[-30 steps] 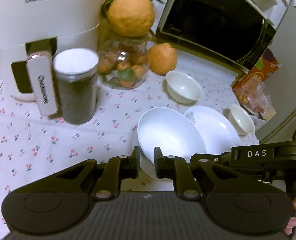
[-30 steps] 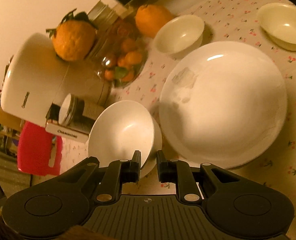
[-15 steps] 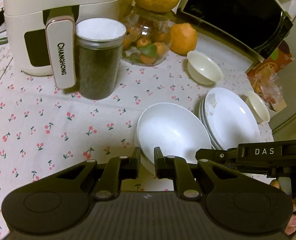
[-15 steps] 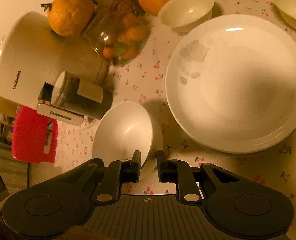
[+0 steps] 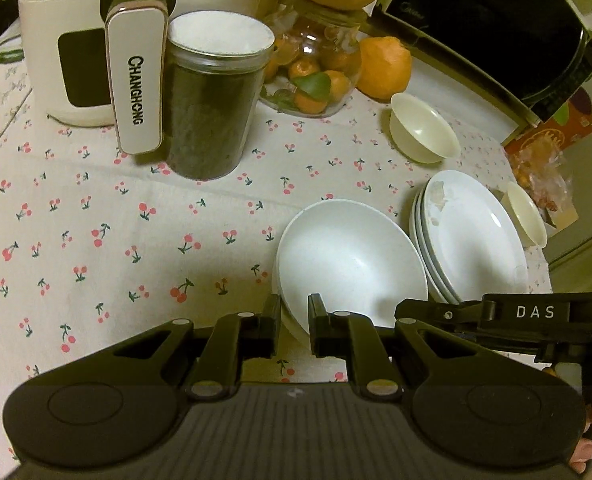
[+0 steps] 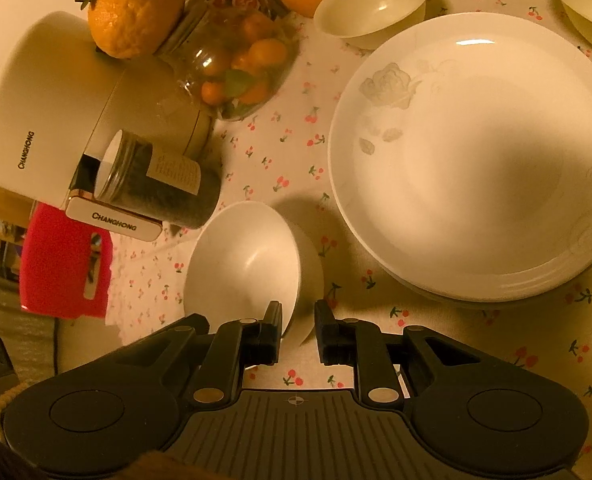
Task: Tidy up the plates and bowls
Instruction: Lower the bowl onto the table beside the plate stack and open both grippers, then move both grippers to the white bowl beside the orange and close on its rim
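A white bowl (image 5: 348, 256), which looks nested in a second one, rests on the cherry-print tablecloth (image 5: 96, 240). My left gripper (image 5: 294, 320) is shut on its near rim. In the right wrist view the same bowl (image 6: 248, 264) has its rim between the jaws of my right gripper (image 6: 298, 320); they are opening, with the pads still at the wall. Just right of the bowl lies a stack of white plates (image 5: 472, 240) (image 6: 476, 152). Beyond the stack sit two small cream bowls (image 5: 424, 132) (image 5: 524, 216), also seen in the right wrist view (image 6: 372, 4) (image 6: 584, 4).
A white air fryer (image 5: 96, 40), a dark-filled jar (image 5: 212, 112) and a glass jar of small oranges (image 5: 316, 68) stand at the back left. A microwave (image 5: 496, 20) and a snack bag (image 5: 544, 160) are at the back right. Beyond the table's left edge is a red object (image 6: 64, 264).
Both grippers have come down with the white bowl, which now sits on the cloth beside the plate stack. The right jaws stand slightly wider.
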